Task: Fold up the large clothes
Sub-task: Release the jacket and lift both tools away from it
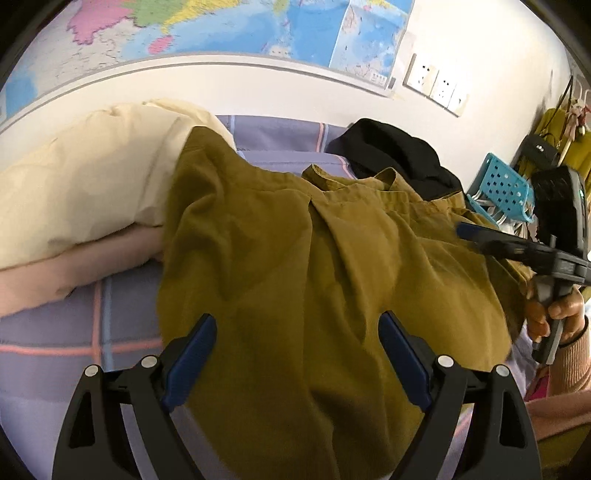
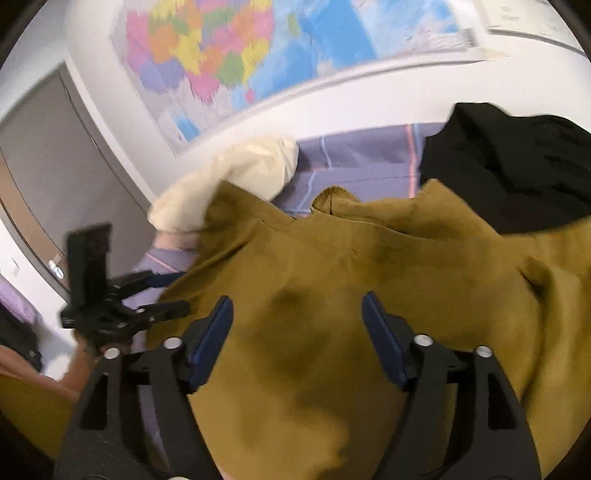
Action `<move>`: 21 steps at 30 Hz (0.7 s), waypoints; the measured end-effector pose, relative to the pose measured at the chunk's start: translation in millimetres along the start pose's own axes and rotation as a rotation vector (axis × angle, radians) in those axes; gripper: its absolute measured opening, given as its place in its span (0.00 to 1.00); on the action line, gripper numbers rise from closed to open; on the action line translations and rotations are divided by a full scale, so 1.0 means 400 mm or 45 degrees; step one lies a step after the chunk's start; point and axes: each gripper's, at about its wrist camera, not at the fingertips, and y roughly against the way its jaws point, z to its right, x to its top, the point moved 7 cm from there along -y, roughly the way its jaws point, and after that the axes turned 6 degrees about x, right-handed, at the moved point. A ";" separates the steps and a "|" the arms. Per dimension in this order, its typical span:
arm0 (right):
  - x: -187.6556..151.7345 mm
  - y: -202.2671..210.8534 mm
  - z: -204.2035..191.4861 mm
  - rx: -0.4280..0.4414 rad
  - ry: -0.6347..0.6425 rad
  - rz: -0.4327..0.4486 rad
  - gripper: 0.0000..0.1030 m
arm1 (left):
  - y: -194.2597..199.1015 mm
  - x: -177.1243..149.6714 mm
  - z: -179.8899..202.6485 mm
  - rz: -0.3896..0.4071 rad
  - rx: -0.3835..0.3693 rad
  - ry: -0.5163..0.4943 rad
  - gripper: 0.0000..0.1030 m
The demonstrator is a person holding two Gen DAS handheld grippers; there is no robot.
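A large mustard-yellow shirt (image 1: 295, 258) lies spread on the purple plaid bed (image 1: 55, 332), collar toward the wall. It also fills the right wrist view (image 2: 332, 314). My left gripper (image 1: 297, 354) is open above the shirt's near hem, with nothing between its blue pads. My right gripper (image 2: 297, 332) is open above the shirt's middle and empty. The right gripper also shows at the right edge of the left wrist view (image 1: 517, 247), over the shirt's right side. The left gripper also shows at the left in the right wrist view (image 2: 155, 291), near the shirt's left edge.
A cream pillow (image 1: 81, 181) lies at the shirt's far left, partly under it. A black garment (image 1: 391, 151) lies behind the collar, also in the right wrist view (image 2: 509, 162). A blue perforated basket (image 1: 498, 184) stands at the right. A map hangs on the wall (image 1: 221, 29).
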 end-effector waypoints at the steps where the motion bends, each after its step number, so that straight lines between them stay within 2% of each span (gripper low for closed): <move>1: -0.009 0.025 -0.002 0.022 -0.021 0.019 0.72 | 0.011 -0.008 -0.003 0.001 0.000 0.004 0.84; 6: -0.089 0.171 0.009 0.150 -0.182 0.115 0.74 | 0.042 -0.055 -0.024 -0.038 -0.015 0.049 0.84; 11: -0.183 0.260 0.018 0.171 -0.283 0.152 0.77 | 0.070 -0.106 -0.040 -0.086 -0.097 0.112 0.84; 14: -0.214 0.271 0.020 0.174 -0.311 0.156 0.77 | 0.073 -0.143 -0.040 -0.147 -0.150 0.166 0.84; 17: -0.243 0.277 0.015 0.204 -0.328 0.164 0.77 | 0.081 -0.185 -0.014 -0.199 -0.200 0.160 0.84; 21: -0.267 0.269 0.008 0.248 -0.344 0.159 0.77 | 0.085 -0.220 0.052 -0.234 -0.380 0.181 0.84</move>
